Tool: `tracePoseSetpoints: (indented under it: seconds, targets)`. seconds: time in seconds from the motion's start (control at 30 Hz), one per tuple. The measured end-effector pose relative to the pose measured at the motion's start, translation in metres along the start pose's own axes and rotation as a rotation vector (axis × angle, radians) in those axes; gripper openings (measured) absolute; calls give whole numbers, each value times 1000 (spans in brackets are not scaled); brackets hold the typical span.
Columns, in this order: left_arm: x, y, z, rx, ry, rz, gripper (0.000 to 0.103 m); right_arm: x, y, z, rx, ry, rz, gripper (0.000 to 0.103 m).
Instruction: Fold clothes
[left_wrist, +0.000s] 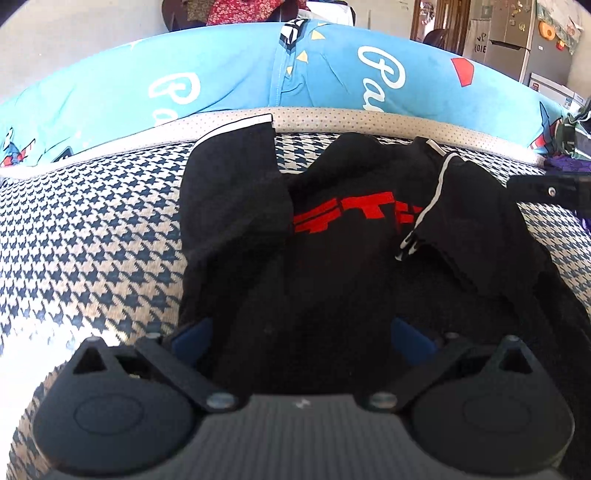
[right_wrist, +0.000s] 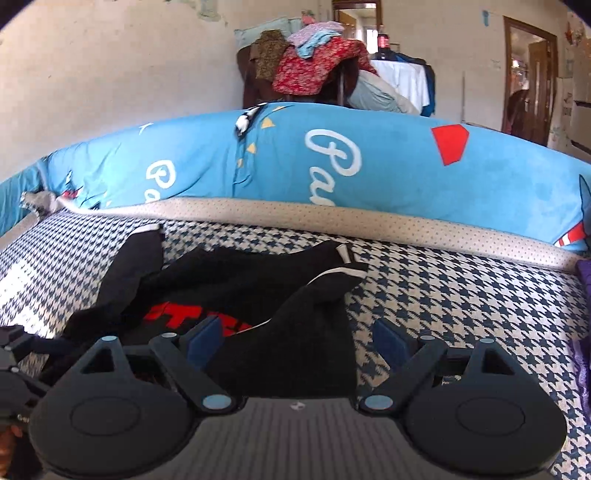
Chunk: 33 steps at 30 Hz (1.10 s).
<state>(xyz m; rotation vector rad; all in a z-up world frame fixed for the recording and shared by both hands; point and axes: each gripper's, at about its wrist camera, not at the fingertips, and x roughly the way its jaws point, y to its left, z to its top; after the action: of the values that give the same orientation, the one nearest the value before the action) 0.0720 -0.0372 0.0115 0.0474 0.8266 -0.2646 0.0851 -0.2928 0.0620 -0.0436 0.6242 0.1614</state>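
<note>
Left wrist view: left tool (left_wrist: 301, 332) spread wide, black shirt (left_wrist: 332, 240) bunched between its pads, grip unclear; shirt stretches ahead on the houndstooth bed (left_wrist: 92, 240). Right wrist view: right tool (right_wrist: 301, 341) wide open, empty; shirt's sleeve under its left pad.

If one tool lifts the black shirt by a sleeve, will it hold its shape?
Probably not. The black shirt lies rumpled, its sleeve folded over, so it should drape limply. It looks thin, likely light. Pushed across the houndstooth cover, it would probably bunch.
</note>
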Motion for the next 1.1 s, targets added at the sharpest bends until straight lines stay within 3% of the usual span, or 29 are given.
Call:
tracePoseSetpoints:
  seconds: [0.2,0.4,0.5,0.73,0.8,1.0,1.1]
  targets:
    - [-26,5,-32,-101,-9,6,103,-14,32,-24,-147,27,44,88]
    - [-40,1,-43,-94,6,47,103,-20,53,-46,-295,34,88,88]
    - [-35,-5,-48,-87,47,94,103,-19,56,-52,-304,46,127,88]
    - [-28,-14,-59,-55,63,147,103,9,63,-69,-396,112,47,86]
    - [-28,-14,-60,-60,61,148,103,17,63,-74,-406,136,15,79]
    - [-27,-16,-62,-45,50,162,103,23,55,-72,-342,115,53,58]
    - [-27,-17,-61,-44,57,167,103,24,52,-70,-330,99,22,35]
